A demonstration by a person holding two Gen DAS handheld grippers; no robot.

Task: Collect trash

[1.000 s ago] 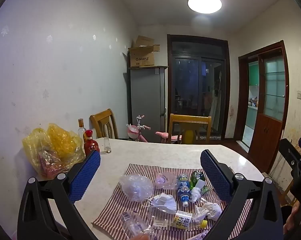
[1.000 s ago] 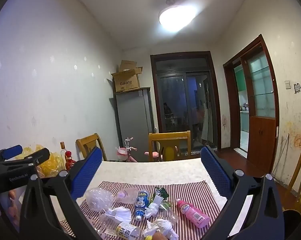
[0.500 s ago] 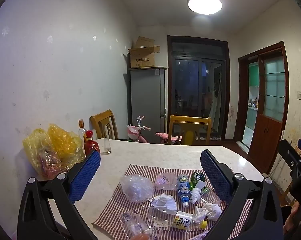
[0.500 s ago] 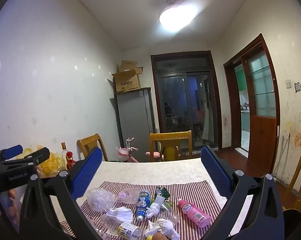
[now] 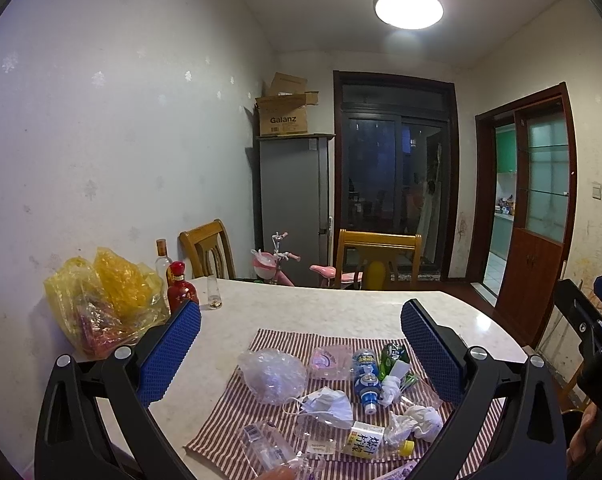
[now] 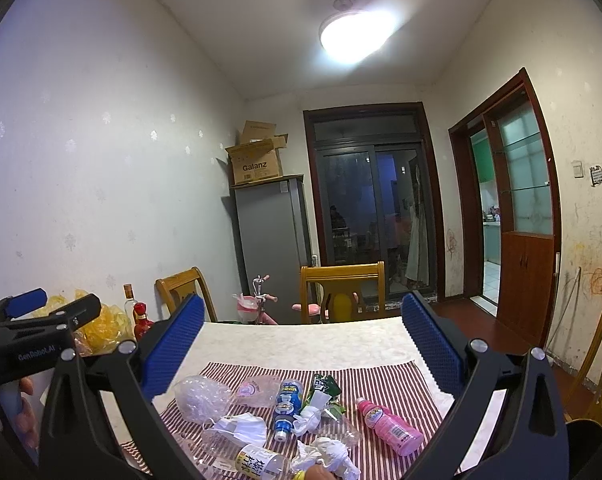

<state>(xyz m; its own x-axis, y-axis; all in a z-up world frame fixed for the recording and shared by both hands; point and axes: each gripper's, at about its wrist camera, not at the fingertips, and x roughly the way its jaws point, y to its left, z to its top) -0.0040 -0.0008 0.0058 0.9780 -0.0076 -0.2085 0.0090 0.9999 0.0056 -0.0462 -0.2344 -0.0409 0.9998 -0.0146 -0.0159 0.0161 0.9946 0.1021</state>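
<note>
Trash lies on a red-and-white striped cloth point(image 5: 237, 412) point(image 6: 385, 376): a crumpled clear bag point(image 5: 272, 374) point(image 6: 200, 398), a white face mask point(image 5: 327, 402) point(image 6: 241, 428), a blue bottle point(image 5: 366, 372) point(image 6: 285, 402), a clear bottle with a yellow cap point(image 5: 371, 444) point(image 6: 257, 462), crumpled tissues point(image 5: 421, 420) point(image 6: 329, 454), a green wrapper point(image 5: 394, 354) point(image 6: 325, 386) and a pink bottle point(image 6: 387, 426). My left gripper point(image 5: 301, 350) hangs open above the cloth's near side, holding nothing. My right gripper point(image 6: 303, 348) is open too, above the same pile.
A marble-look table point(image 5: 321, 308) carries a yellow plastic bag point(image 5: 105, 300), a red bottle point(image 5: 179, 290), a clear bottle point(image 5: 163, 258) and a small glass point(image 5: 213, 292) at its far left. Wooden chairs point(image 5: 377, 256) point(image 6: 185, 292), a pink child's bike point(image 5: 277, 264) and a grey fridge point(image 5: 293, 204) stand beyond.
Both views drift only slightly; the trash sits a touch lower in the right wrist view. Nothing was taken hold of or let go.
</note>
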